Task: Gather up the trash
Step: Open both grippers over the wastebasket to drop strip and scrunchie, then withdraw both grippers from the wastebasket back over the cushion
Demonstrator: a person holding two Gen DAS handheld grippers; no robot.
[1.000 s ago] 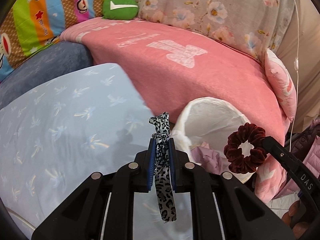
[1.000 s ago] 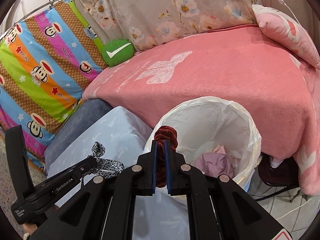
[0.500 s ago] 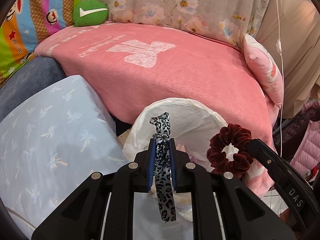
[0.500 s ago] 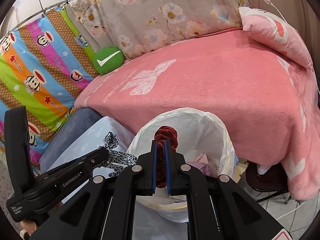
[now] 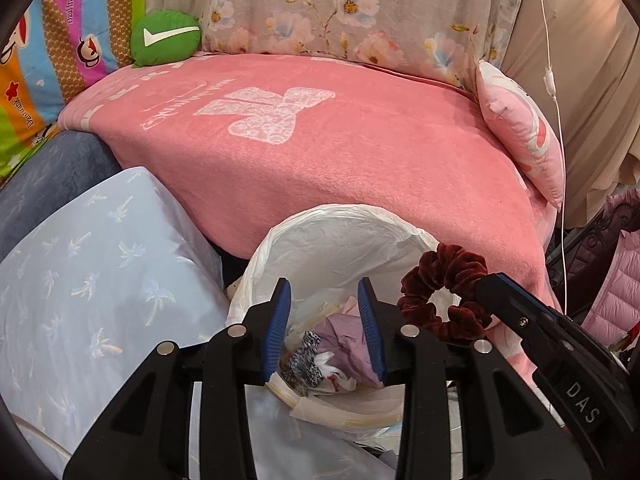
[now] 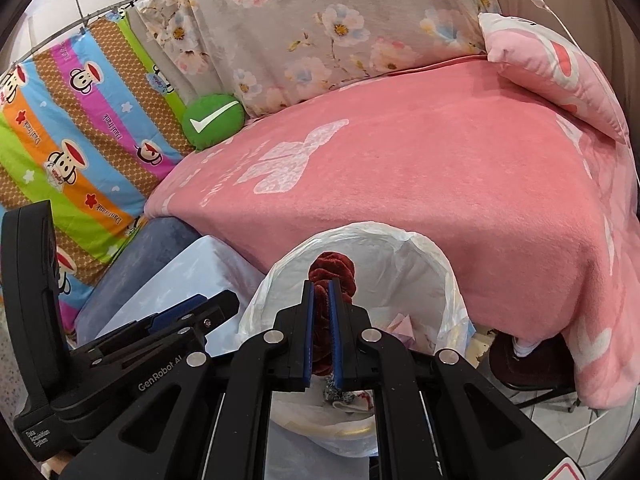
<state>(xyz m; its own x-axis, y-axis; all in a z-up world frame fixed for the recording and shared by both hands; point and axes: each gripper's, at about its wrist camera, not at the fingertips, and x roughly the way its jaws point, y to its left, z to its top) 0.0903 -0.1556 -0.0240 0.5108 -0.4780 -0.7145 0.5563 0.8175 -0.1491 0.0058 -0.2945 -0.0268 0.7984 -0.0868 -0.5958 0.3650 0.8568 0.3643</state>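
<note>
A bin with a white liner (image 5: 340, 232) (image 6: 424, 248) stands against the pink bed. My left gripper (image 5: 322, 286) (image 6: 216, 304) hangs over its mouth. Its jaws are opening, with nothing between them. Below them a leopard-print fabric strip (image 5: 304, 364) (image 6: 334, 392) lies loose inside the bin, on crumpled purple paper (image 5: 344, 332) and other trash. My right gripper (image 6: 321, 285) (image 5: 486, 280) is shut on a dark red velvet scrunchie (image 6: 334, 266) (image 5: 444, 292), held above the bin's right side.
A pink blanket (image 5: 320, 152) covers the bed behind the bin. A light blue palm-print cushion (image 5: 100, 280) presses against the bin's left. Further off are a green check-mark cushion (image 5: 166, 38), a pink pillow (image 5: 520, 136), a hanging white cable (image 5: 556, 120) and a pink padded jacket (image 5: 616, 300).
My left gripper swung right, from over the blue cushion to above the bin, then let go of the leopard-print strip, which dropped in. The right gripper still holds the scrunchie.
</note>
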